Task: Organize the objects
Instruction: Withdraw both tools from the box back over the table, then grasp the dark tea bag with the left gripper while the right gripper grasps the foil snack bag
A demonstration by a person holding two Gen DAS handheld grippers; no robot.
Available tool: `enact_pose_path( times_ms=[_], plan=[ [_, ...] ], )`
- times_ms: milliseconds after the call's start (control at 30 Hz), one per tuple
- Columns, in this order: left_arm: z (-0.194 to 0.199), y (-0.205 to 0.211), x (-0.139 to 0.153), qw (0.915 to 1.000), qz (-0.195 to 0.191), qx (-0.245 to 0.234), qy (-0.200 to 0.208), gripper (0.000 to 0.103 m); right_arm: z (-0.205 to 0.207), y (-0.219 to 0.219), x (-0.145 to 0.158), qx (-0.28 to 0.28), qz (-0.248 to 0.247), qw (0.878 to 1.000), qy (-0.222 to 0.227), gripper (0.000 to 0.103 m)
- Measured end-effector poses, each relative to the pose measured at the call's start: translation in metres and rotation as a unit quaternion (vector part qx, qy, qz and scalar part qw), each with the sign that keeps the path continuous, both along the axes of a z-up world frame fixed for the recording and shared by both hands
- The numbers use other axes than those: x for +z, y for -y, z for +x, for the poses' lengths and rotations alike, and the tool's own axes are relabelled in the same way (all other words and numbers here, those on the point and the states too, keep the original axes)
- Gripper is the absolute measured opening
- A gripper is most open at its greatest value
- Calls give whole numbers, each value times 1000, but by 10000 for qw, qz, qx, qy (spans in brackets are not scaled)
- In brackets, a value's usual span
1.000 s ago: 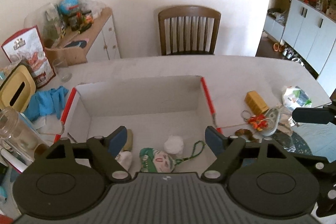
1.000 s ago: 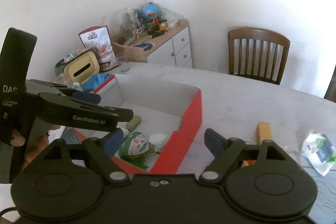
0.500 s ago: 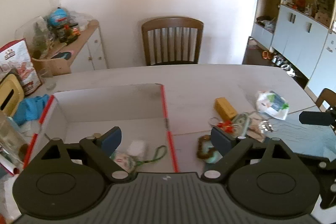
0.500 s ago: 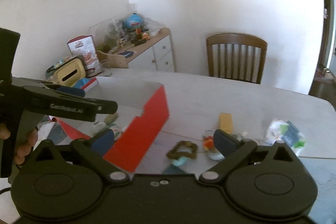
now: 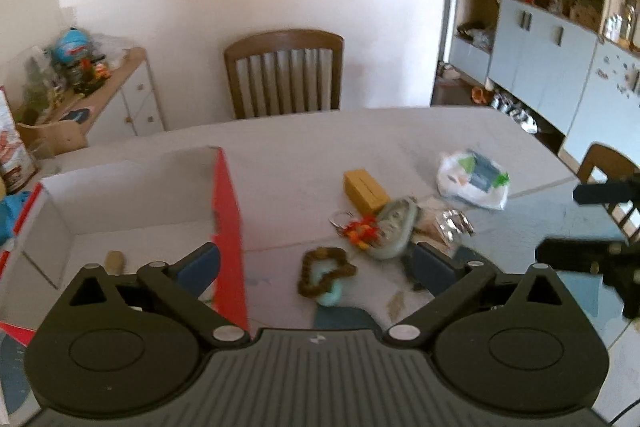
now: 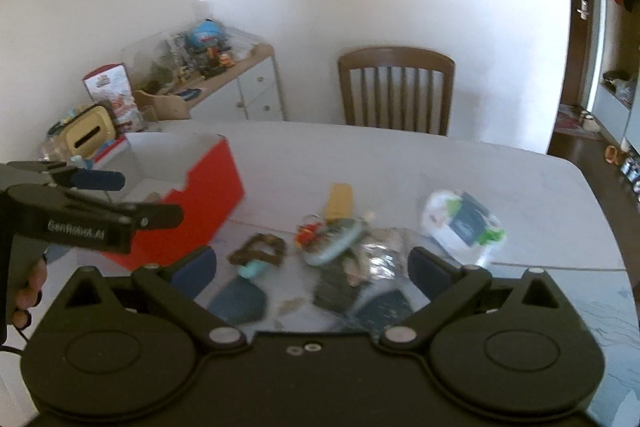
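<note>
The left gripper (image 5: 316, 267) has its jaws opening with nothing clamped between them, and the right gripper (image 6: 312, 267) stands wide open and empty. The main risk, as a judgement, is a muddled pick: both grippers point at the same tight heap, so they could collide over it, or one could drag a neighbouring item along with the one it closes on. Nearest the left gripper, at about twelve o'clock just ahead of its fingertips, lies the brown bead bracelet (image 5: 326, 269) on a teal piece. Its loose loop could slip off a single pad. Beyond it, toward one o'clock, the red-orange keychain (image 5: 358, 229) touches the grey-green pouch (image 5: 396, 227), and crinkled foil (image 5: 454, 223) lies just beside that. A grab there may snag several things. Farther on sit the yellow block (image 5: 364, 189) and, at two o'clock, the white plastic bag (image 5: 472, 179). At ten o'clock stands the red-and-white cardboard box (image 5: 230, 203), its red wall close beside the left finger, where a careless swing might knock it. The table (image 5: 320, 139) runs on to a wooden chair (image 5: 284, 71).
</note>
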State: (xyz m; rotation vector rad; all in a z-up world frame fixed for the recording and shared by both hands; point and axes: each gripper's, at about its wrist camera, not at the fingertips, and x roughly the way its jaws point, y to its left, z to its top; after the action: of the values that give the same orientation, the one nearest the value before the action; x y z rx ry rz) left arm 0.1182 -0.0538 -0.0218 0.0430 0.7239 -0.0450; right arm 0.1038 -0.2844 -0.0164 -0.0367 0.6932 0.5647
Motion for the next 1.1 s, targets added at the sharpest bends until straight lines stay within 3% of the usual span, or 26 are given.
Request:
enact_pose_path(
  times_ms=[333, 600, 1100],
  plan=[
    [19, 29, -54, 9994, 113, 207, -265, 103, 29, 30, -31, -275, -227, 9991, -226, 102],
    [36, 39, -89, 9981, -91, 349, -503, 103, 58, 33, -61, -235, -359, 9980, -466, 100],
    [60, 88, -112, 9985, -107, -10, -536, 102, 115, 10, -91, -138, -330, 9964, -762, 91]
  ],
)
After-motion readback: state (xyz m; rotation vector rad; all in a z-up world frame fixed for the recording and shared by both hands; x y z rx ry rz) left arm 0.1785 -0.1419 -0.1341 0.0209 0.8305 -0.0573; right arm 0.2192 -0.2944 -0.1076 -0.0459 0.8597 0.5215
